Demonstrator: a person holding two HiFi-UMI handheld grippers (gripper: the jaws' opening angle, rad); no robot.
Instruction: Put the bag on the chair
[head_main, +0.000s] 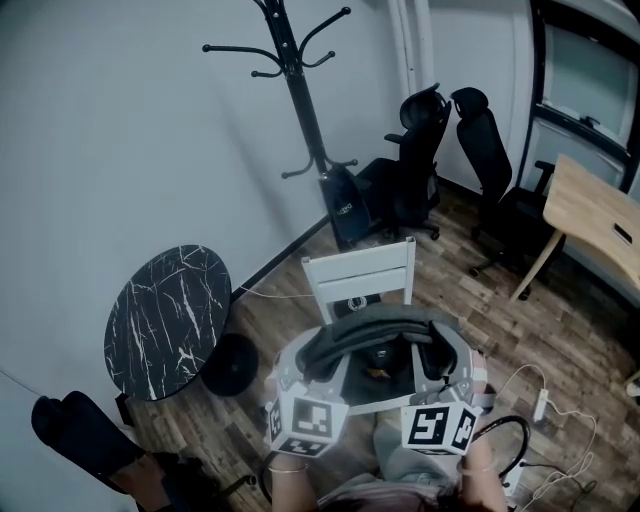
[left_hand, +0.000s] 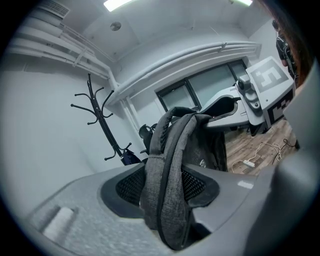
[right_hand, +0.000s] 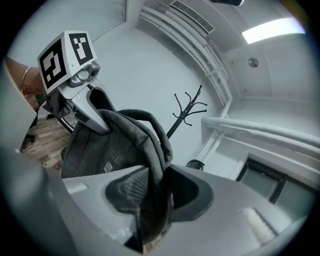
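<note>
Left gripper (head_main: 292, 378) and right gripper (head_main: 458, 372) sit at the bottom edge of the head view, marker cubes facing the camera. The gray bag (head_main: 375, 335) hangs between the 2, 1 shoulder strap going to each.

Left gripper view: left gripper (left_hand: 165, 192) has its jaws partly apart and clamped on a padded strap, both black pads pressing on it. The strap runs up from the jaws to the bag (left_hand: 200, 145) body just beyond. The right gripper (left_hand: 235, 102) shows at the upper right, at the bag's far side.

Right gripper view: right gripper (right_hand: 155, 200) has its jaws closed on the other strap, with a narrower gap. The bag (right_hand: 110, 145) hangs just past the jaws, and the left gripper (right_hand: 97, 112) is at its far side.

In the head view the bag is off the wooden floor (head_main: 560, 330), just in front of the white chair (head_main: 360, 272) and covering its seat; cannot tell whether it touches the seat. The chair back stands just beyond the bag.

A round black marble table (head_main: 165, 320) is left of the chair. A power strip (head_main: 541, 402) with cables lies on the floor at right. Farther off are a coat rack (head_main: 300, 100) by the wall, 2 black office chairs (head_main: 415, 165) and a wooden desk (head_main: 595, 215) at the right edge.
</note>
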